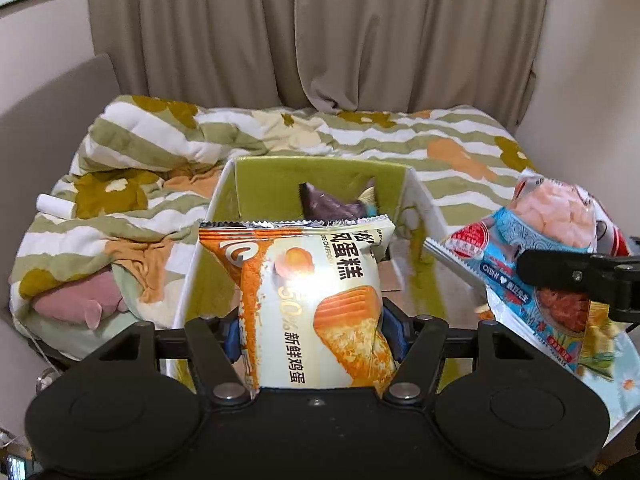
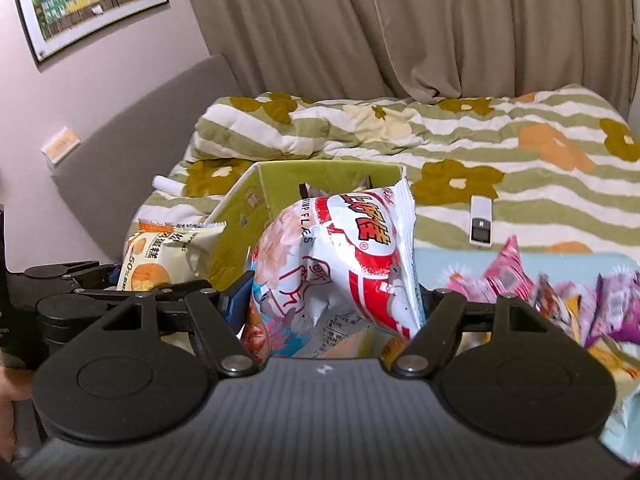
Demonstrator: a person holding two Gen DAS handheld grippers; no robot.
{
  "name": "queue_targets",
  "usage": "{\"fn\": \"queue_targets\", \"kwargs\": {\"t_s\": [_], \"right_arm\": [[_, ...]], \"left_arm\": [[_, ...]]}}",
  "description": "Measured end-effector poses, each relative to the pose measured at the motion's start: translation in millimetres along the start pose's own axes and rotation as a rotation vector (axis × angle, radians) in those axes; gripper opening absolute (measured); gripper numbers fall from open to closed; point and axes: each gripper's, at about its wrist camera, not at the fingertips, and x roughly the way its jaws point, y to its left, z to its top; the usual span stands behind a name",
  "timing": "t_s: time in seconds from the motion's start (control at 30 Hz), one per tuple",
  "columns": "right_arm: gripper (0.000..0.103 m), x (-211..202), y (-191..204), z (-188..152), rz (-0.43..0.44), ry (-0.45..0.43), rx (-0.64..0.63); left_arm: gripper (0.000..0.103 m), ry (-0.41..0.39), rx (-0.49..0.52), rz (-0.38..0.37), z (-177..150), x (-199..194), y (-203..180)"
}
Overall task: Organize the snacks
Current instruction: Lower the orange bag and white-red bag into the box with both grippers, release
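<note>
Bed behind; cake packet (image 1: 316,300) clamped in left hand-held gripper (image 1: 314,336).

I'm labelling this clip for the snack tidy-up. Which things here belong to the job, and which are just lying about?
Part of the job:
- cake packet, in the left gripper
- shrimp chips bag, in the right gripper
- green box
- loose snack packets

Lying about:
- flowered quilt
- remote
- pink plush
- framed picture

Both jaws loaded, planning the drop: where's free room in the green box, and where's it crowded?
Free: green box floor nearer the camera, between its side walls, short of the dark packet at the far wall. Crowded: snack pile right of the shrimp chips bag.
</note>
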Motion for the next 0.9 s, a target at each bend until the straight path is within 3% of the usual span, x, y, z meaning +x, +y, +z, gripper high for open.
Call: {"fn": "queue_targets", "kwargs": {"t_s": [0.27,0.37,0.6,0.9], "right_arm": [[0.088,50.4,21.7,-0.9,-0.113,0.046,0.025],[0.088,58.9,23.2,-3.5,-0.134,0.06,0.052],[0.088,65.4,26.7,-7.7,-0.163,0.067,0.038],[0.089,82.2,37.5,-6.5,-0.068,0.115,0.014]], "left_arm": [[0.072,0.076,0.032,-0.072,-1.8,48.8,27.8],[0.101,0.067,0.054,-0.073,-7.2,47.1,29.2],[0.102,0.04,0.064,-0.039,-19.2,30.4,37.2],[0.102,0.016,-0.019,0.038,-29.0,7.8,52.6]]}}
